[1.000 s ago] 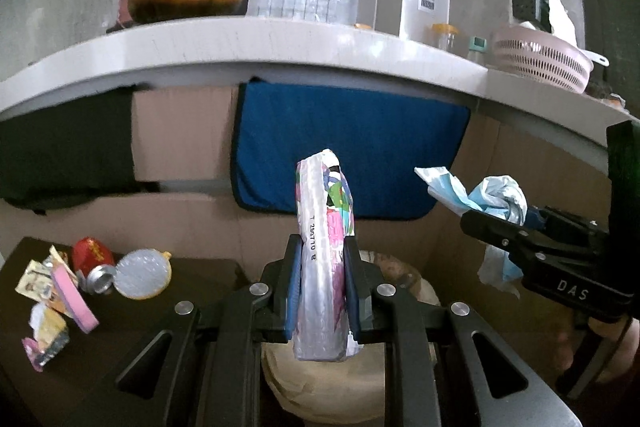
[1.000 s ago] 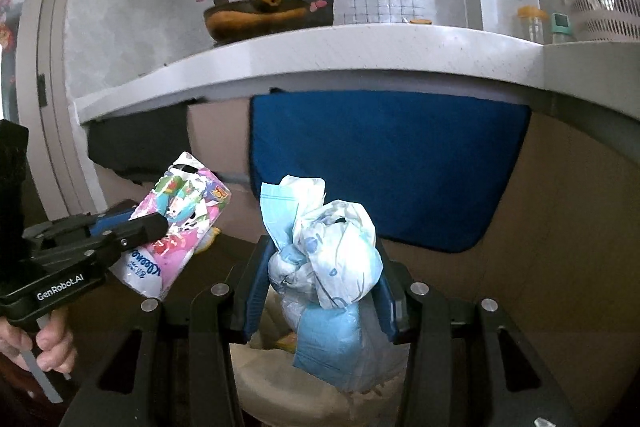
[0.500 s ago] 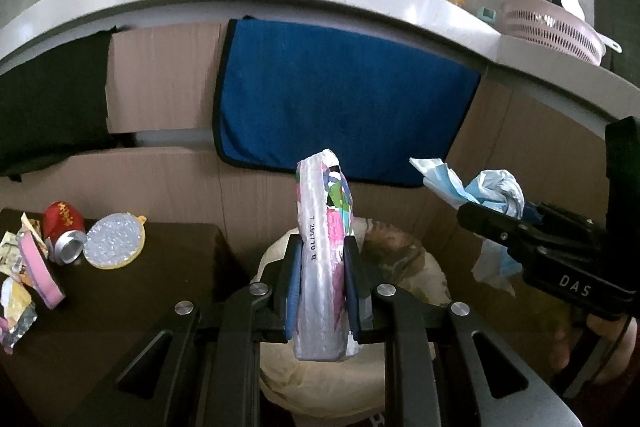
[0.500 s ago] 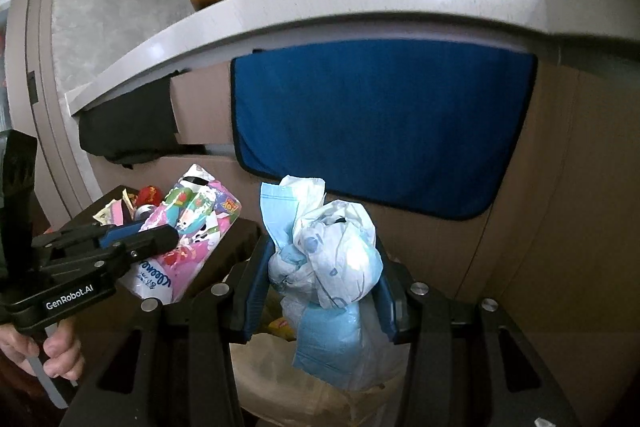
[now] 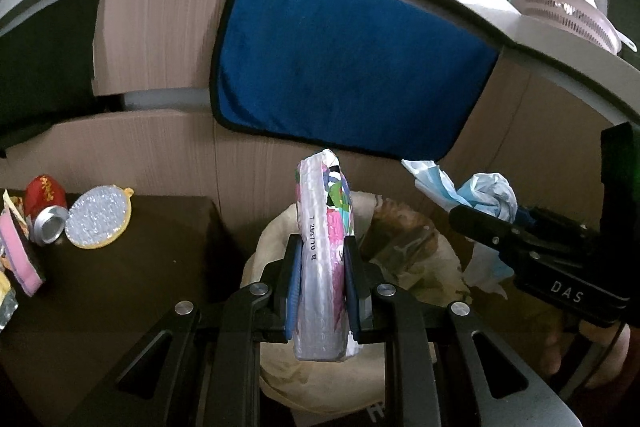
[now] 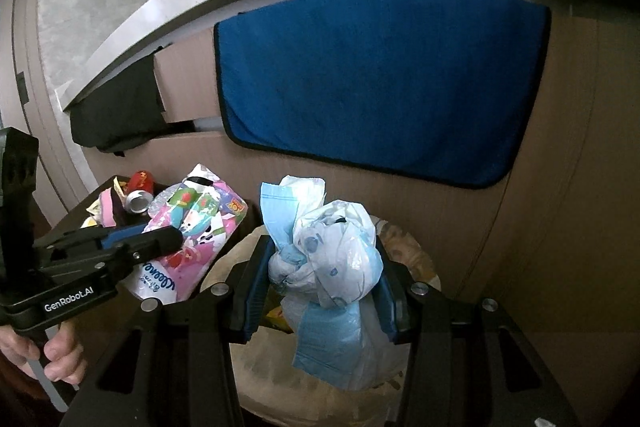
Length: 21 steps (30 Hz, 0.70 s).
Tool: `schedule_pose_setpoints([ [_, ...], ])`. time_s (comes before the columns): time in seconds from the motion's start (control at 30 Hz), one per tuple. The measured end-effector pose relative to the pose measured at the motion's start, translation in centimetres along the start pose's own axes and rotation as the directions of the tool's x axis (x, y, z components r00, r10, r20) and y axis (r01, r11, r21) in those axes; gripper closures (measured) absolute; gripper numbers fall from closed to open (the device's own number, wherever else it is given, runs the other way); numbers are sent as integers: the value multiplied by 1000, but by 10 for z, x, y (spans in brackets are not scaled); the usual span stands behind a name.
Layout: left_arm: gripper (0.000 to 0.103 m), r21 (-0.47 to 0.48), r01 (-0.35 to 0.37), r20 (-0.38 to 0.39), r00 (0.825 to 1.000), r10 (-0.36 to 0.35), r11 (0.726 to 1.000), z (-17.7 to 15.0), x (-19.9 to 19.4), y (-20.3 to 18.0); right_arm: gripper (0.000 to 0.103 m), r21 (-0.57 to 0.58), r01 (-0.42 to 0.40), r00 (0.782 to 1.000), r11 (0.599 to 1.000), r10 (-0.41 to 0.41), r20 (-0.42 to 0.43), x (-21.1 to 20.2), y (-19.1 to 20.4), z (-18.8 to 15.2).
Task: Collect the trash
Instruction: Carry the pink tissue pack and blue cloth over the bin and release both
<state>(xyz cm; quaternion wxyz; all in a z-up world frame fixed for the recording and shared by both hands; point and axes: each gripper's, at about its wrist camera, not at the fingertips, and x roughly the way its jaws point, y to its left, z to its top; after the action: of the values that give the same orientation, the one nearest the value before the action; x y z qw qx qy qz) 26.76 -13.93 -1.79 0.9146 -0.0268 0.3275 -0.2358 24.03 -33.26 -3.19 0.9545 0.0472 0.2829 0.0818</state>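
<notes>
Above the lined bin (image 5: 404,247), my left gripper (image 5: 322,279) was clamped on a flat tissue pack (image 5: 324,267), and my right gripper (image 6: 320,291) was squeezing a wad of blue-and-white plastic bags (image 6: 340,263); neither had been dropped in yet. On the dark desk (image 5: 120,267) a red can (image 5: 44,203), a round glittery pad (image 5: 98,217) and what looked like wrappers (image 5: 12,227) remained to be collected.

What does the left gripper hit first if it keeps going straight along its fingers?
Likely the far rim of the bag-lined trash bin just ahead of the left gripper; beyond it, the cabinet front. Depth is uncertain.
</notes>
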Motion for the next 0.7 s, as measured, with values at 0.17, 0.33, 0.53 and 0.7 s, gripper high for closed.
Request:
schedule_pose_setpoints([
  [0.17,83,-18,12,-30,999,-13,1000,-2,10,4,60,8,4,1000,1000,-4,-16,7,-2,-1],
  [0.33,83,-35,12,-48,999,-14,999,-3,19,7,60,13,0,1000,1000,1,-31,17,0,-1],
  [0.53,53,-63,95,-56,994,-99,993,-4,29,15,34,52,-8,1000,999,9,-20,24,-6,-3],
  [0.7,47,-126,117,-73,989,-126,985,-2,30,33,32,146,-75,997,986,77,-8,29,-18,-9],
])
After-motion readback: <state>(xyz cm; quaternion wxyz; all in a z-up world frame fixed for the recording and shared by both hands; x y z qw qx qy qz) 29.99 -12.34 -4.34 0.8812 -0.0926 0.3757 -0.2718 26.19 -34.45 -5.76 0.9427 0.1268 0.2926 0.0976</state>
